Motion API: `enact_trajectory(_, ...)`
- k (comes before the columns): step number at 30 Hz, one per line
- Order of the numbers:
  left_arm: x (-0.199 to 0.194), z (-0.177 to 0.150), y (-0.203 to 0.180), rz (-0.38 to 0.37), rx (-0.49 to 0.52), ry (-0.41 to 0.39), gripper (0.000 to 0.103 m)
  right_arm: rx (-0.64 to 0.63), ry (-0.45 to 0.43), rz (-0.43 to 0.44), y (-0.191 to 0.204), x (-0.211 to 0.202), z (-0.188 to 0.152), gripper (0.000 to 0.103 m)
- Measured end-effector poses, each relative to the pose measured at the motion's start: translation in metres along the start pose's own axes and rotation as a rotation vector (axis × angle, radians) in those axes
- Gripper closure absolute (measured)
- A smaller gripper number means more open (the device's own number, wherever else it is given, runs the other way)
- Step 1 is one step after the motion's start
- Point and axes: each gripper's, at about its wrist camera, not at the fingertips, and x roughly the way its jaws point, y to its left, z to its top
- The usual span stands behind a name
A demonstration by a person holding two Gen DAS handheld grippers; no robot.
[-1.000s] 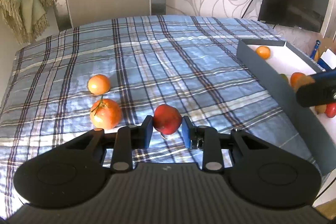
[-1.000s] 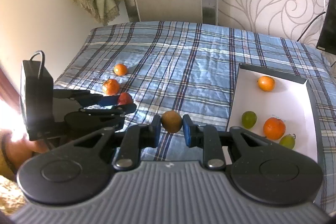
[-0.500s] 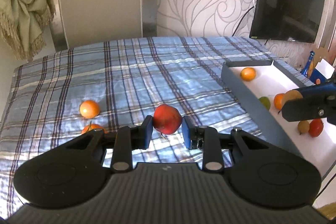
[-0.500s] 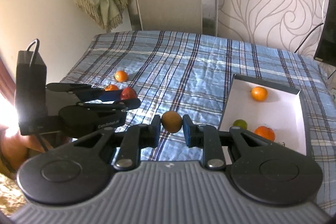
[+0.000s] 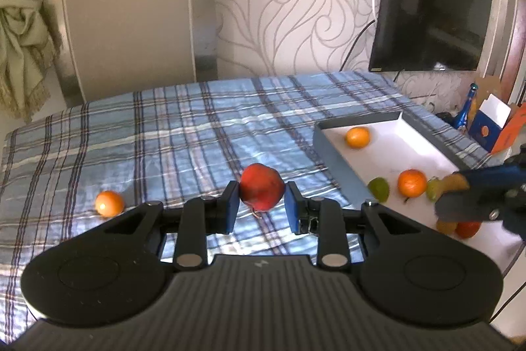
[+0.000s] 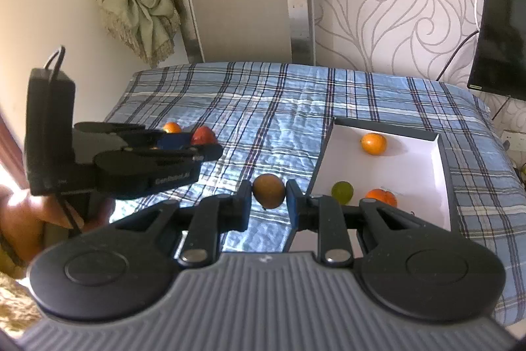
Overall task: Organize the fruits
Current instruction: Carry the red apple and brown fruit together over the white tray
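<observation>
- Above the plaid bedspread point(image 5: 203, 134), the left gripper point(image 5: 262, 207) clamps a red apple point(image 5: 261, 190), carried clear of the cloth.
- At right, the right gripper point(image 6: 269, 207) grips a brown fruit point(image 6: 269, 190) beside the box tray point(image 6: 440, 186) holding oranges and green fruit.
- Best handled: lift each fruit over the tray wall, lower onto bare white floor, then release.
- One orange point(image 5: 109, 203) waits at far left.
</observation>
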Motion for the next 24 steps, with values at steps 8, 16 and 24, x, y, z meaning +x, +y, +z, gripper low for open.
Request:
enact_trajectory(8,-0.001,-0.003,-0.016,-0.035,0.032,0.022,0.069,0.007,0.007,-0.009,-0.001,-0.006,-0.006,0.077)
enact_trajectory(16,-0.004,0.000,-0.030,-0.054,0.082,0.027,0.069,0.054,-0.037,-0.033,-0.007,-0.024,-0.013,0.077)
enact_trajectory(24,-0.009,-0.004,-0.035,-0.054,0.081,0.031,0.069,0.083,-0.058,-0.045,-0.011,-0.034,-0.020,0.077)
